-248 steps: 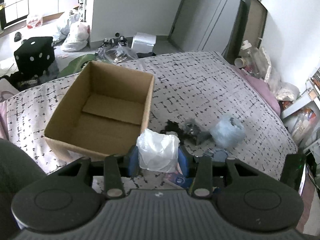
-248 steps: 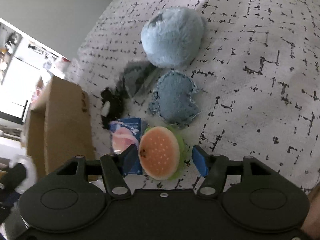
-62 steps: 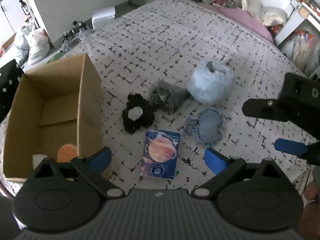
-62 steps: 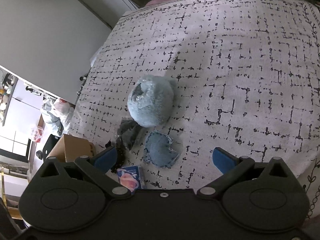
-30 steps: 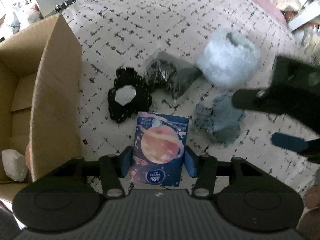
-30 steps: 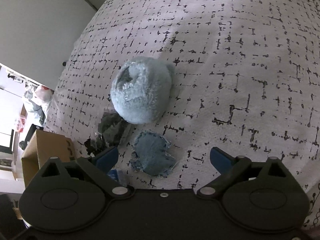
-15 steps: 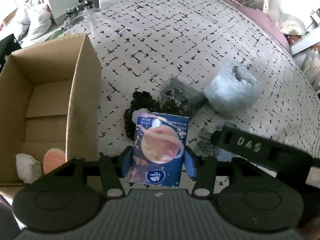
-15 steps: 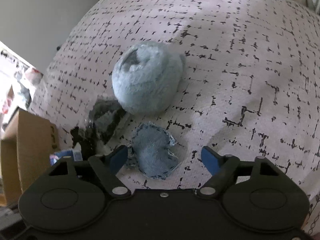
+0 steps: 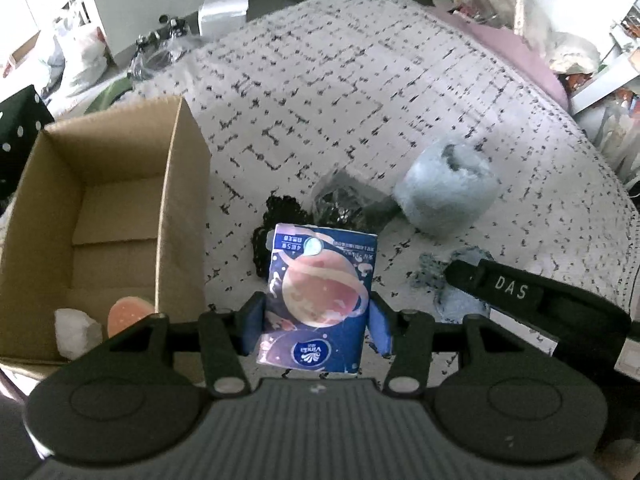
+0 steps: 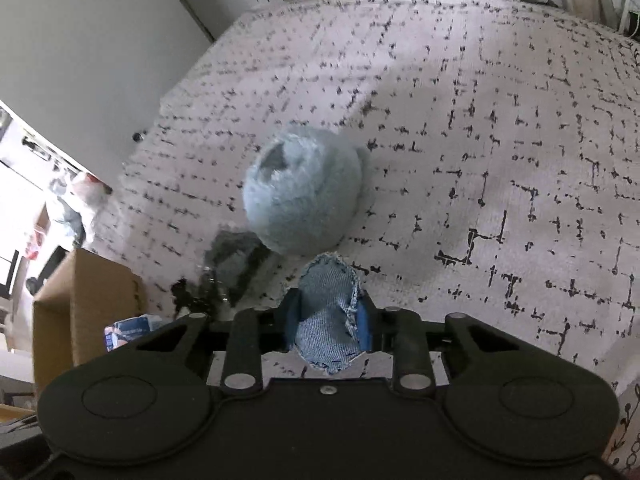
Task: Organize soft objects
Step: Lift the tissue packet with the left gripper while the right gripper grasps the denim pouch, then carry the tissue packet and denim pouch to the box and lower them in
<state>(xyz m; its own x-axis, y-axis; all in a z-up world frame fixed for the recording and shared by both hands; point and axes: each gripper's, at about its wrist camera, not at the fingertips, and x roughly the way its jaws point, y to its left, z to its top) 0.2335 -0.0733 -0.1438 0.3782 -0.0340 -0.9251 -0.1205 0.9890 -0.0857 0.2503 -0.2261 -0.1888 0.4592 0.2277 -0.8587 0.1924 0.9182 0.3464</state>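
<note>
The right gripper (image 10: 327, 318) is closing its blue fingers (image 10: 291, 312) on a denim pouch (image 10: 328, 312), which sits squeezed between them above the patterned bed cover (image 10: 500, 160). Just beyond the pouch lies a fluffy blue ball (image 10: 302, 190), and to its left a dark grey bag (image 10: 236, 258) beside something black (image 10: 186, 296). A cardboard box (image 10: 84, 312) stands at the left edge, with a blue tissue pack (image 10: 128, 330) in front of it.
</note>
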